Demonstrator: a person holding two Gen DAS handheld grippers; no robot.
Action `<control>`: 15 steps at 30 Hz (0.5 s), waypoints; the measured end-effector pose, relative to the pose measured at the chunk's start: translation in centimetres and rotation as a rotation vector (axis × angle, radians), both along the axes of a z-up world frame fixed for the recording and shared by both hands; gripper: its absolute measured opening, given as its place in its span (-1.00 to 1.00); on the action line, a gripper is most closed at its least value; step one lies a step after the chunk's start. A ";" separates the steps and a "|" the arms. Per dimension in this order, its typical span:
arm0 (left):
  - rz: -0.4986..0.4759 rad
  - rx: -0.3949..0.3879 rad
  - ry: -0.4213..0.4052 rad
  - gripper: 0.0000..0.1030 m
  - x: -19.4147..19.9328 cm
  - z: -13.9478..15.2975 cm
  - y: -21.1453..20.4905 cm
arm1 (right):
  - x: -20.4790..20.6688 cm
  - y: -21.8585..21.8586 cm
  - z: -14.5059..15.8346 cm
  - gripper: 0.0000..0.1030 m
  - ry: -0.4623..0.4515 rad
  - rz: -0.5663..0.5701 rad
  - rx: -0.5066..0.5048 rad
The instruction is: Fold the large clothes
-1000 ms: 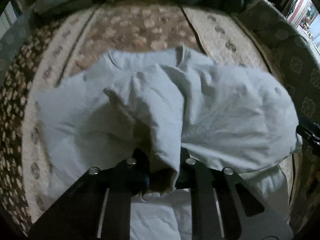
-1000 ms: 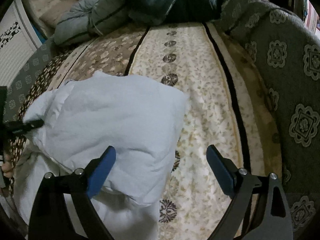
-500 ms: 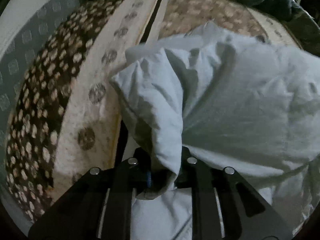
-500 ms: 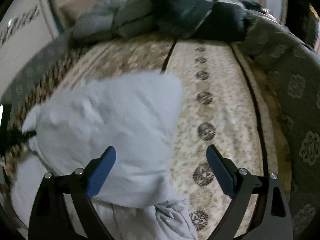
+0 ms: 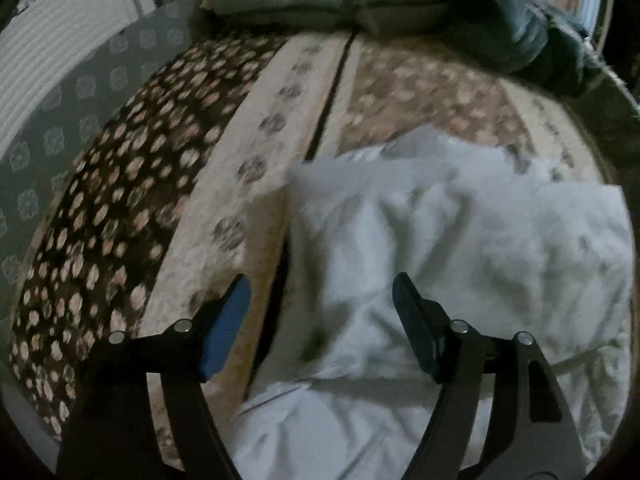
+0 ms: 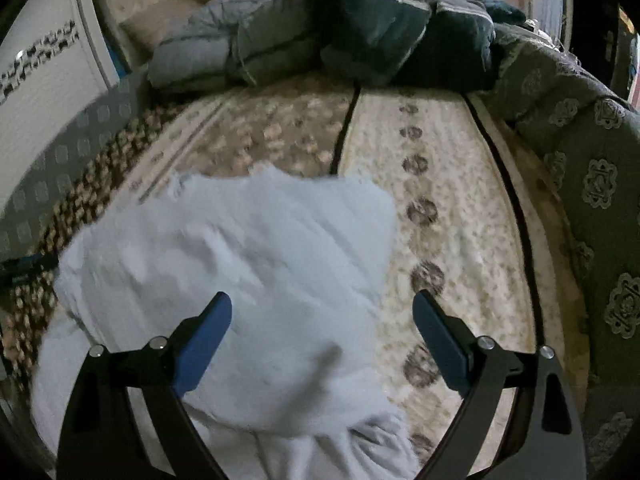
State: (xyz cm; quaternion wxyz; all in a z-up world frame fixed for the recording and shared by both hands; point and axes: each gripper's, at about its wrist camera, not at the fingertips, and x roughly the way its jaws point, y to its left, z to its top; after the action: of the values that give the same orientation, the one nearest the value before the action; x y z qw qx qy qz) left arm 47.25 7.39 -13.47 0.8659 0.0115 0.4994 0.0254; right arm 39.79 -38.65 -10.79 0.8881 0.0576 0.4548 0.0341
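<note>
Looking along both claws, we see the white garment lying crumpled on the patterned bed cover, partly folded over itself. Our left claw is spread wide and holds nothing, its fingers straddling the garment's left edge. Our right claw is likewise spread and empty above the garment, one finger over cloth, the other over bare cover. Dark bedding is heaped at the bed's far end.
</note>
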 end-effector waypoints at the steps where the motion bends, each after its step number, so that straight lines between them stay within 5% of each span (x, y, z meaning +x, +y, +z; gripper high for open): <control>1: -0.018 -0.013 -0.017 0.31 0.5 0.4 -1.2 | 0.4 0.4 -0.1 0.73 -0.001 -0.002 0.018; 2: -0.046 -0.027 -0.031 -0.17 0.6 0.6 -2.4 | 0.7 0.9 -0.2 0.62 -0.003 -0.002 0.027; 3: -0.073 -0.042 -0.011 -0.79 1.0 0.2 -3.5 | 1.1 1.4 -0.6 0.09 -0.006 0.001 0.036; 4: -0.089 -0.064 0.029 -1.00 1.8 -0.5 -4.4 | 1.5 1.9 -1.1 -0.57 0.002 0.003 0.048; 6: -0.094 -0.115 0.089 -1.00 2.6 -2.0 -5.5 | 2.3 2.5 -1.6 -0.72 0.007 -0.001 0.089; 10: -0.108 -0.051 0.095 -1.00 3.4 -2.9 -7.1 | 3.7 5.1 -1.7 -0.72 -0.017 0.042 0.070; 15: -0.109 0.006 0.213 -1.00 5.3 -7.3 -7.5 | 6.2 5.9 -5.8 -0.81 0.110 0.040 0.021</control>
State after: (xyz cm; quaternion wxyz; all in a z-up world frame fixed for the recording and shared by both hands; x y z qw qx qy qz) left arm 52.51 -0.09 -20.72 0.8081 0.0439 0.5871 -0.0218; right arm 45.98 -32.73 -16.58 0.8603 0.0598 0.5035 0.0533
